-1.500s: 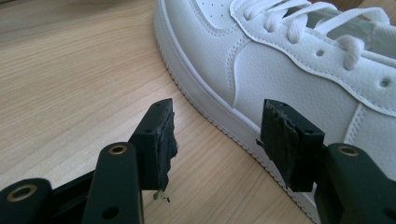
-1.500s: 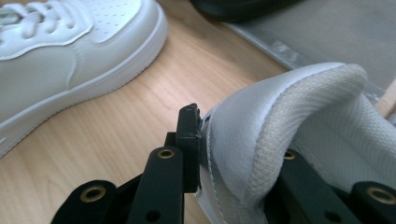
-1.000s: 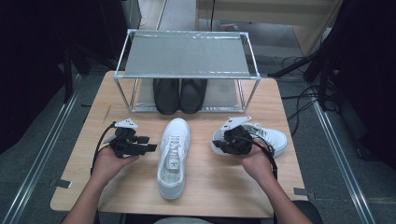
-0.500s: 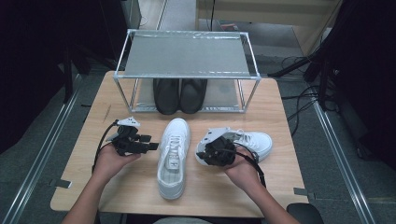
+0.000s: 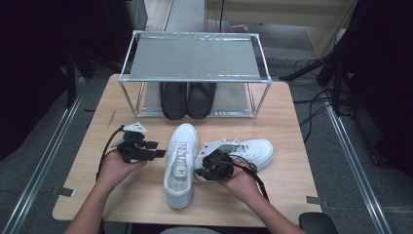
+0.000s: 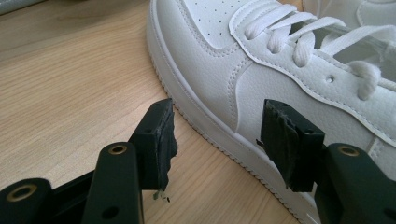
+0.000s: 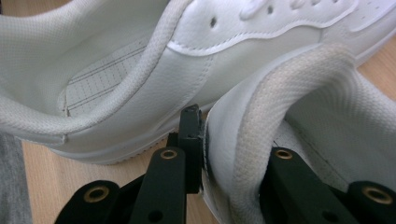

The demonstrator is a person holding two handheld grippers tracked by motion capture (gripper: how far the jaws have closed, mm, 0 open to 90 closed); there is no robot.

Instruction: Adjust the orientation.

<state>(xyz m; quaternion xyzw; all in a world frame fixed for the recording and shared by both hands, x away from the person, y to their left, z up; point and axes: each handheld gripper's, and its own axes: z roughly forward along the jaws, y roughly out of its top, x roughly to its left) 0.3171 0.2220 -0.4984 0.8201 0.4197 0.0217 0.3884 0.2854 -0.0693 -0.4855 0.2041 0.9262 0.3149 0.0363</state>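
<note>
Right gripper [image 5: 203, 168] clamped on heel collar of second white sneaker [image 5: 253, 151], one jaw inside, one outside; jaws just closing further. Sneaker lying crosswise on table [image 5: 297, 126], toe pointing right, heel just beside first white sneaker [image 5: 180, 165]. That one lengthwise, toe toward shelf rack [image 5: 195, 56]. Left gripper [image 5: 155, 150] wide, empty, jaws apart beside its flank. Black shoes [image 5: 187, 100] paired under rack; top shelf bare.

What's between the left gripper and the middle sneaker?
Nothing visible. The left gripper stands open just short of the middle sneaker side, with bare table under the jaws. The right gripper clamps the other sneaker collar.
</note>
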